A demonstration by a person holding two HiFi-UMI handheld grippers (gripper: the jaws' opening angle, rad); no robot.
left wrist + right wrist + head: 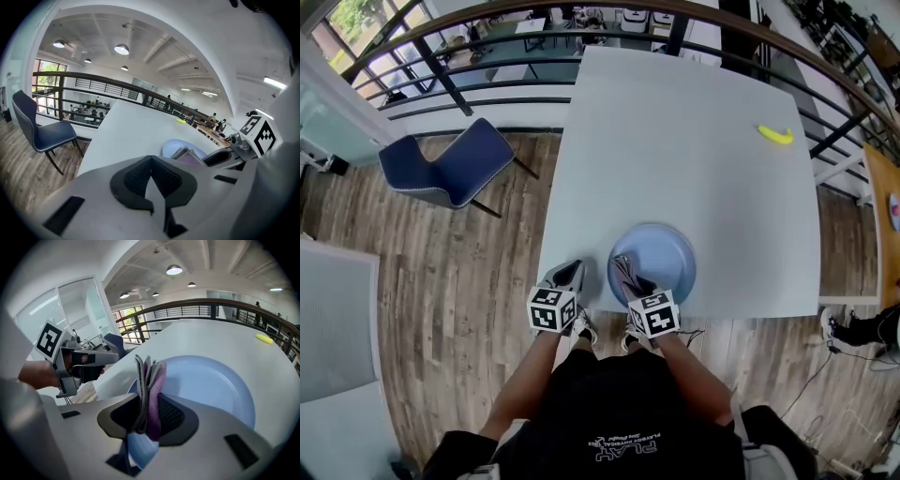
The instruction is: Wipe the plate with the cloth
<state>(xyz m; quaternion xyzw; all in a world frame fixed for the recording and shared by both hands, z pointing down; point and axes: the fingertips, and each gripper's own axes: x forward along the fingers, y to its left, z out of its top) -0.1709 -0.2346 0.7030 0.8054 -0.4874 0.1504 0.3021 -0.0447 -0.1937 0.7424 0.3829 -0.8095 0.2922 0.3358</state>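
Head view: the plate (661,260) lies on the table (675,141), close to the near edge. The right gripper (627,275) is over the plate's near-left rim. The left gripper (570,276) is just beside the plate on its left, apart from it. A yellow item (775,134) lies well apart at the far right and plays no part in the task.

Left gripper view: the jaws are closed pad to pad with nothing between them. The plate (172,147) shows ahead and to the right, not touched by this gripper.

Right gripper view: the jaws are clamped on a folded cloth (149,377), grey and purple, which stands up edgewise beyond the pads. A further fold hangs out below the jaws. The plate (213,383) fills the field directly ahead. Whether the cloth touches the plate cannot be told.

Assessment: wiping appears to be at or near its start, at the near rim.

Recommendation:
- Tilt the right gripper so a broad face of the cloth, not its edge, meets the plate.
- Press lightly and sweep in overlapping arcs from rim to centre.
- The plate is unrestrained and near the table edge, so it may slide. Steady its left rim with the left gripper, or wipe away from the edge.
- Keep the pads off the plate surface.
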